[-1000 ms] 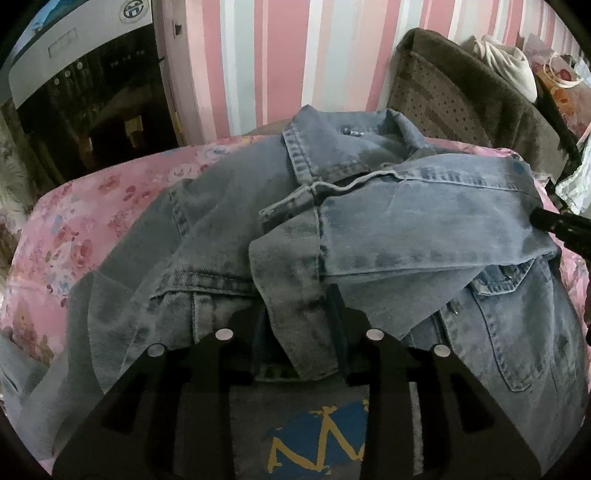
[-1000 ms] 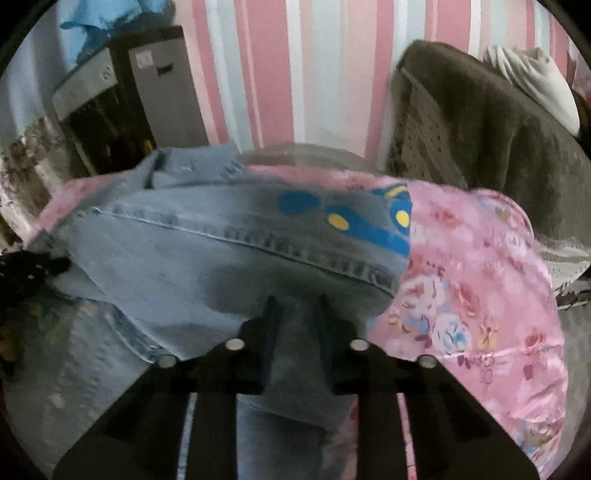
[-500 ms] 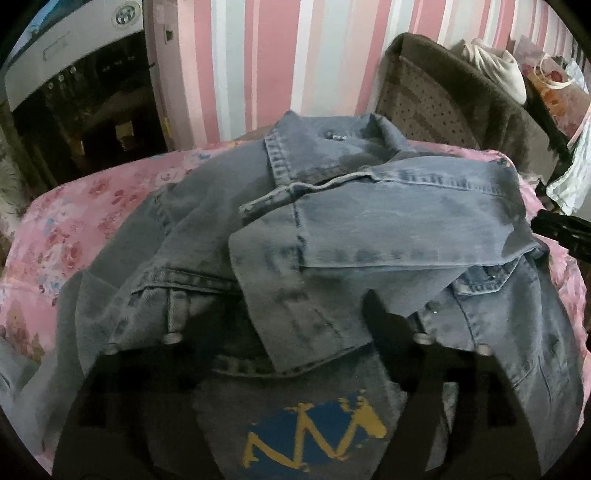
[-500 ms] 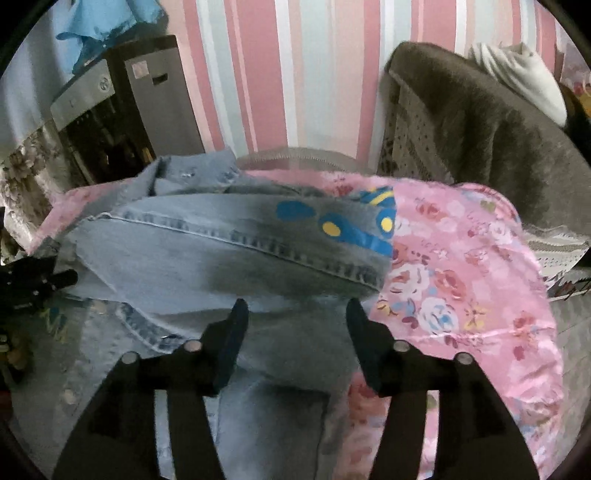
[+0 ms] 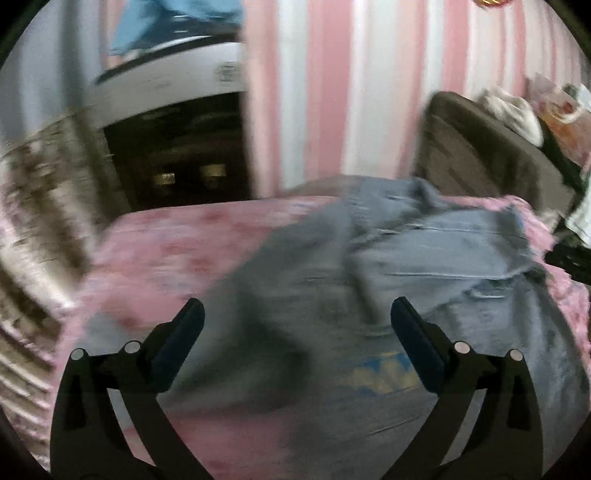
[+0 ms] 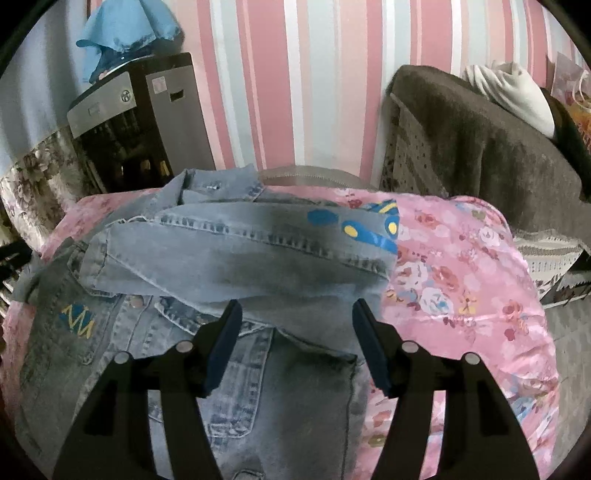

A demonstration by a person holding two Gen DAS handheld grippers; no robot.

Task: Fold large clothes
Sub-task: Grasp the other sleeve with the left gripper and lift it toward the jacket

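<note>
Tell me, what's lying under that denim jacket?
The denim jacket lies on a pink floral bedspread, which shows around it on both sides. A sleeve is folded across the jacket's front. Whatever lies beneath the bedspread is covered.

Denim jacket (image 6: pixel 229 258) lying on the floral bedspread (image 6: pixel 461 280), toward its left side, collar at the far edge; one sleeve (image 6: pixel 258 240) folded across the chest, cuff toward the left. Bare bedspread to the jacket's right. Behind the far left corner, a cabinet (image 6: pixel 147 122) with a cloth (image 6: pixel 122 29) on top; behind the far right corner, a blanket-draped chair (image 6: pixel 480 147).
</note>
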